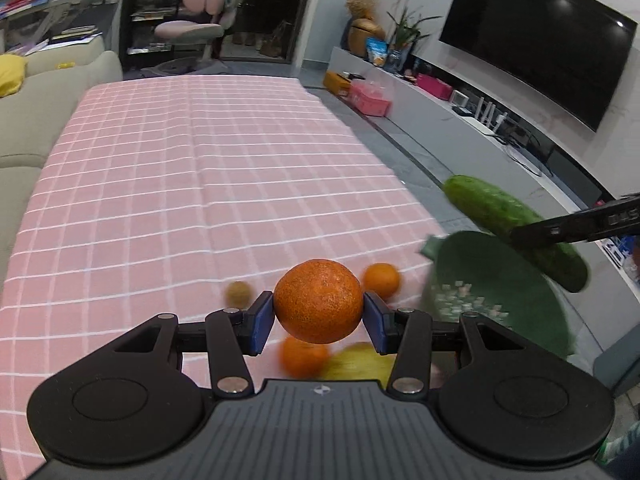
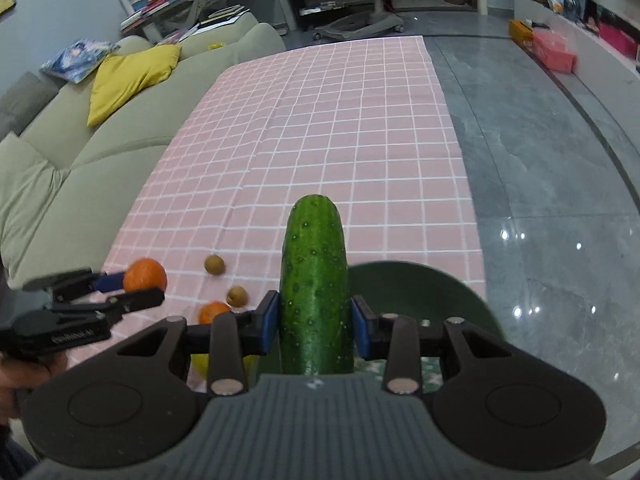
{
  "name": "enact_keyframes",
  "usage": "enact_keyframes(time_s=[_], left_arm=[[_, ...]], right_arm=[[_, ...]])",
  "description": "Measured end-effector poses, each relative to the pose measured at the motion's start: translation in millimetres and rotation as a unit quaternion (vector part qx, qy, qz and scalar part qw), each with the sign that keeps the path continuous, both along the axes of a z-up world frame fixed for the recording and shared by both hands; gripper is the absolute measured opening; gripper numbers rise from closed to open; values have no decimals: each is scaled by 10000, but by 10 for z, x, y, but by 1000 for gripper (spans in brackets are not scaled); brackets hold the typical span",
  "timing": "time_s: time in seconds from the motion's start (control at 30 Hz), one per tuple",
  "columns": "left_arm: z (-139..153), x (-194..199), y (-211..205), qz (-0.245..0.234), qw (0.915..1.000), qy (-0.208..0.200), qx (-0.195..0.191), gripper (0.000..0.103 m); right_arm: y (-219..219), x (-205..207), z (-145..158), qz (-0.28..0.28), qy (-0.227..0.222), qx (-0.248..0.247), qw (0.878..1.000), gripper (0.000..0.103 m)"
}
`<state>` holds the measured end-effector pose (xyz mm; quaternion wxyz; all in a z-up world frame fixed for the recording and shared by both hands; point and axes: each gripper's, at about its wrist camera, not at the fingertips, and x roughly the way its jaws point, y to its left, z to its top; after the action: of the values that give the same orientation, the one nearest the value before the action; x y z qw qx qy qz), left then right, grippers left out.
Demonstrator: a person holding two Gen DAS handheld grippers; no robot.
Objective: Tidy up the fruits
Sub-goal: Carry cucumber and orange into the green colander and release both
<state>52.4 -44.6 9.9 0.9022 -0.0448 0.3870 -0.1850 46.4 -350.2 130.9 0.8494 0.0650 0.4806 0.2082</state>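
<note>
My left gripper (image 1: 319, 312) is shut on a large orange (image 1: 319, 301), lifted above the pink checked tablecloth (image 1: 192, 184); the same gripper (image 2: 132, 286) and orange (image 2: 145, 275) show at the left of the right wrist view. My right gripper (image 2: 315, 326) is shut on a green cucumber (image 2: 314, 280) that points forward over the cloth. In the left wrist view that cucumber (image 1: 492, 208) hangs above a dark green bowl (image 1: 512, 276). Loose on the cloth lie a smaller orange (image 1: 381, 280), another orange (image 1: 303, 356), a yellow fruit (image 1: 360, 364) and a small brown fruit (image 1: 239, 292).
The green bowl (image 2: 452, 288) sits at the cloth's near right corner, by the grey tiled floor (image 2: 540, 160). Two brown fruits (image 2: 215, 265) (image 2: 237, 296) and an orange (image 2: 212, 312) lie left of it. A beige sofa (image 2: 80, 152) runs along the left; a TV unit (image 1: 460, 120) lines the right wall.
</note>
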Motion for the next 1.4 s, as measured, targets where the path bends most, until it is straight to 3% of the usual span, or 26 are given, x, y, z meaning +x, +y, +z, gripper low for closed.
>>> enact_keyframes(time_s=[0.13, 0.27, 0.5, 0.87, 1.2, 1.4], left_arm=[[74, -25, -480, -381, 9991, 8, 181, 54], [71, 72, -1036, -838, 9939, -67, 711, 54], [-232, 307, -1630, -1325, 9809, 280, 1398, 54], [-450, 378, -1863, -1569, 9701, 580, 1759, 54], [-622, 398, -1959, -1629, 9622, 760, 2048, 54], [-621, 329, -2046, -1749, 9584, 853, 2088, 66]], right_arm=[[-258, -43, -20, -64, -136, -141, 9998, 35], [-479, -76, -101, -27, -56, -305, 9995, 35], [-587, -135, -403, 226, 331, -692, 9968, 35], [-490, -47, -607, 385, 422, -1250, 9905, 35], [-403, 13, -807, 549, 713, -1414, 9859, 35], [-401, 26, -793, 544, 763, -1376, 9860, 35]])
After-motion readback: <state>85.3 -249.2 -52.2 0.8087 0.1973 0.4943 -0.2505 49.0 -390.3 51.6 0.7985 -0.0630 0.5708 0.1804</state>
